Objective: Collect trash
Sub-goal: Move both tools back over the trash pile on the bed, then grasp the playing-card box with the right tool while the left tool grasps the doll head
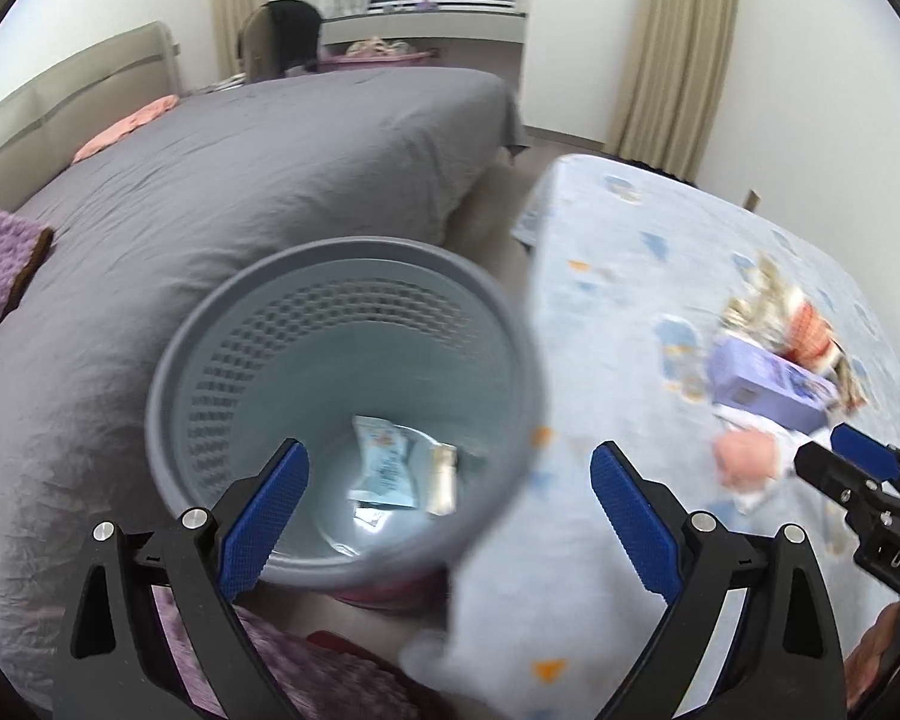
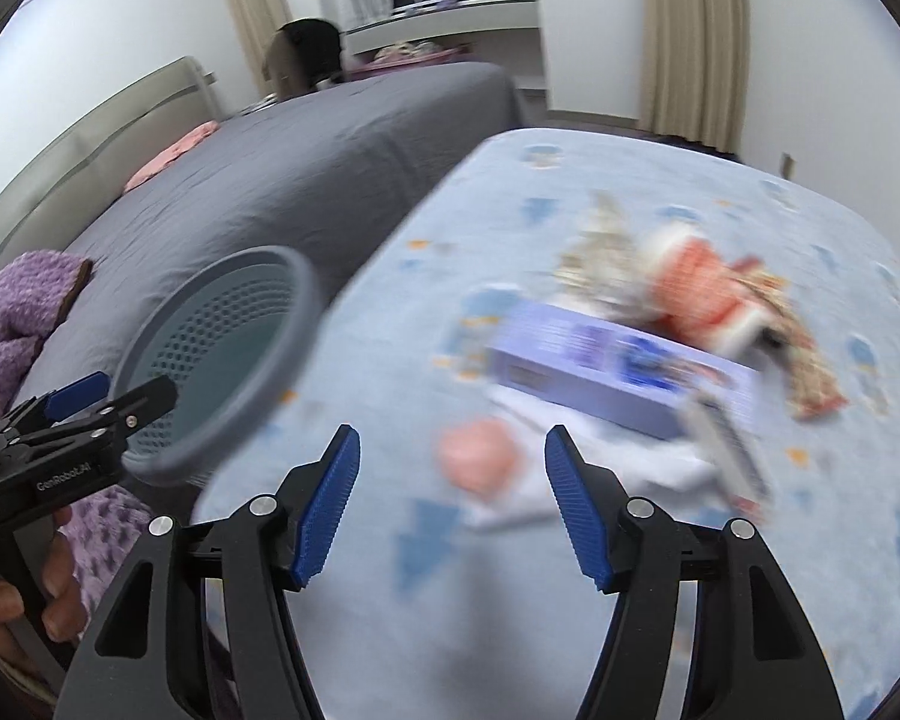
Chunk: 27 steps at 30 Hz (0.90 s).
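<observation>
A grey perforated bin stands on the floor between the bed and the table, with a pale blue wrapper and other scraps at its bottom. My left gripper hangs open over the bin's near rim, with nothing between its pads. On the table lies blurred trash: a purple box, a pink crumpled piece, an orange-and-white wrapper and white paper. My right gripper is open above the table, just short of the pink piece and not touching it.
A light blue patterned cloth covers the table. The bed with a grey cover fills the left. A purple blanket lies by the bin. A hand holds the left gripper beside the bin.
</observation>
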Each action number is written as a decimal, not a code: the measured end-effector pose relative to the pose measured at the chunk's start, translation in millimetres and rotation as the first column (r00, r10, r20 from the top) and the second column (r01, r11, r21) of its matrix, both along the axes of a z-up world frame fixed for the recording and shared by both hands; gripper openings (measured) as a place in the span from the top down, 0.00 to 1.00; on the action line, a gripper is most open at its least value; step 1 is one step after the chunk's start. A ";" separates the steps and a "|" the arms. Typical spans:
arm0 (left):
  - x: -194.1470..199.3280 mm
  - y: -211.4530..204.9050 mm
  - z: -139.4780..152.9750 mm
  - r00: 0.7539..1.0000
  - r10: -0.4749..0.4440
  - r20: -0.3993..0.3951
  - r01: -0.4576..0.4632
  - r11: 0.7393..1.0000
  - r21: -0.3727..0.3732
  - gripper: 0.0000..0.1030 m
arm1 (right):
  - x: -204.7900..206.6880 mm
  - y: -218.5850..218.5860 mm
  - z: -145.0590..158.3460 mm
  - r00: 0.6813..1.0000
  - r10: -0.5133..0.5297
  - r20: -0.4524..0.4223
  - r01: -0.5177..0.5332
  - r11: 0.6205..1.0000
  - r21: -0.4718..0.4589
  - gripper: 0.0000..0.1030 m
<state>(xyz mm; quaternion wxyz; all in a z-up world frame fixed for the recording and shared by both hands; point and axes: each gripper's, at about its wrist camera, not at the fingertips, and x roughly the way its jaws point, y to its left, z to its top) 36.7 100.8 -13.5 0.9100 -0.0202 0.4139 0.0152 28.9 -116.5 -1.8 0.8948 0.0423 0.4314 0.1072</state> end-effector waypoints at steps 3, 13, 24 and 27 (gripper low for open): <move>-4.5 -25.8 0.9 0.999 -0.039 -0.003 0.039 0.999 0.010 0.10 | -8.7 -34.6 -0.5 0.999 -0.041 0.007 0.041 0.999 -0.017 0.40; -17.5 -83.2 -1.5 0.995 -0.097 -0.002 0.097 0.995 0.010 0.09 | -14.2 -107.8 -24.2 0.998 -0.057 -0.022 0.055 0.996 -0.072 0.40; -19.7 -108.9 -11.6 0.996 -0.083 -0.029 0.084 0.995 0.051 0.09 | 13.7 -117.7 -41.5 0.998 0.045 -0.038 -0.048 0.995 -0.082 0.40; -18.9 -111.9 -16.7 0.996 -0.075 -0.040 0.077 0.995 0.057 0.09 | 20.8 -114.5 -46.9 0.997 0.070 -0.040 -0.074 0.993 -0.093 0.40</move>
